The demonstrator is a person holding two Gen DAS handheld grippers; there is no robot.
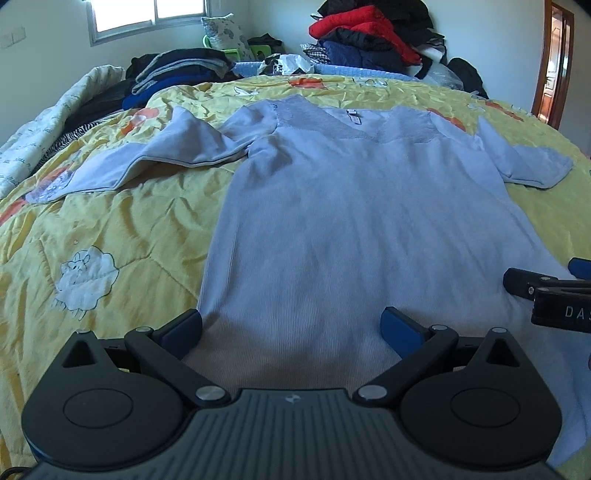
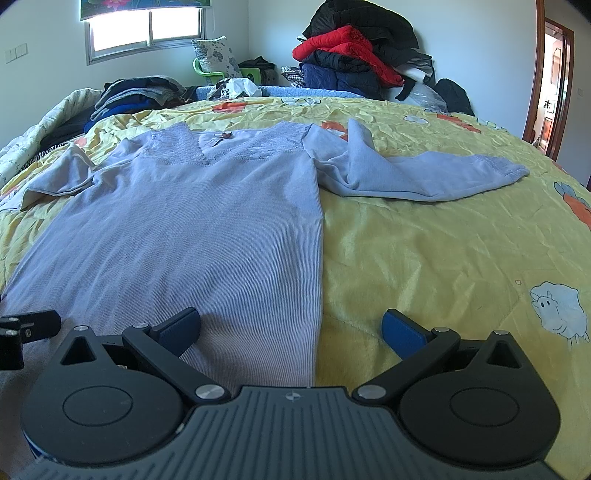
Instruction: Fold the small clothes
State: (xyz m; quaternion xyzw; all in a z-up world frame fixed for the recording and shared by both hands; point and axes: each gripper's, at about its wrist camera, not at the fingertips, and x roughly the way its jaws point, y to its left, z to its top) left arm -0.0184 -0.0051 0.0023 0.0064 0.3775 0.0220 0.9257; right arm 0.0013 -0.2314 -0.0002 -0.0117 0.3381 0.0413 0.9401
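Observation:
A pale lilac long-sleeved top (image 1: pixel 332 206) (image 2: pixel 184 221) lies flat on the bed, neckline far from me, hem near. One sleeve (image 1: pixel 147 155) stretches left and the other sleeve (image 2: pixel 417 173) stretches right. My left gripper (image 1: pixel 291 326) is open over the hem's left part, blue pads wide apart, nothing between them. My right gripper (image 2: pixel 291 326) is open astride the top's right side edge near the hem. The right gripper (image 1: pixel 550 291) shows at the right edge of the left wrist view; the left gripper (image 2: pixel 26 328) shows at the left edge of the right wrist view.
The yellow quilt (image 1: pixel 122 229) (image 2: pixel 443 258) with sheep prints covers the bed. Folded dark clothes (image 1: pixel 177 70) (image 2: pixel 136 92) sit at the far left. A heap of red and dark jackets (image 1: pixel 365 33) (image 2: pixel 351 51) stands at the back. A doorway (image 2: pixel 550 85) opens on the right.

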